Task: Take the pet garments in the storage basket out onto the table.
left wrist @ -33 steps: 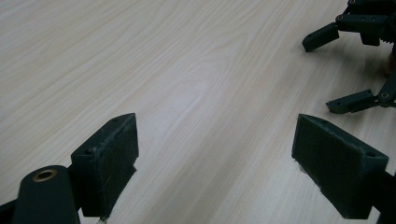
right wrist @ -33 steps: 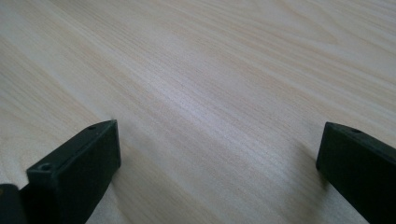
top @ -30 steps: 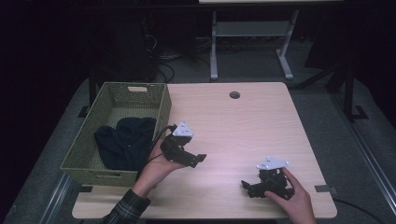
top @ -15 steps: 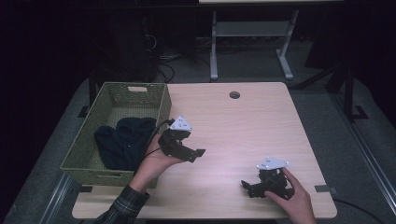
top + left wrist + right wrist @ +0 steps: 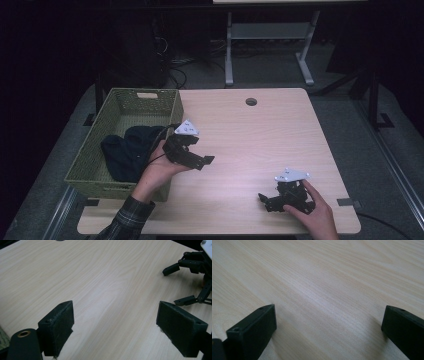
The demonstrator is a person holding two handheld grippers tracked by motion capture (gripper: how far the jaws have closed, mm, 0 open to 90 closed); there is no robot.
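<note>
My left gripper (image 5: 204, 161) hangs a little above the wooden table (image 5: 250, 135), just right of the green basket (image 5: 125, 100). Its jaws stand wide apart with bare wood between them (image 5: 113, 332). Low on the table near the front right edge rests my right gripper (image 5: 262, 199), held by a hand. It is open too, and its own view has nothing but wood grain between the jaws (image 5: 328, 327). The left gripper view catches the right gripper (image 5: 192, 280) at its far right. A dark cloth (image 5: 127, 150) lies heaped inside the basket.
The basket stands along the table's left side, its front corner beside my left forearm. A round cable hole (image 5: 251, 102) sits near the far edge. Beyond the table are a grey stand (image 5: 270, 35) and cables on the floor.
The left gripper has lifted and drawn slightly left and back toward the basket. The right gripper has stayed put.
</note>
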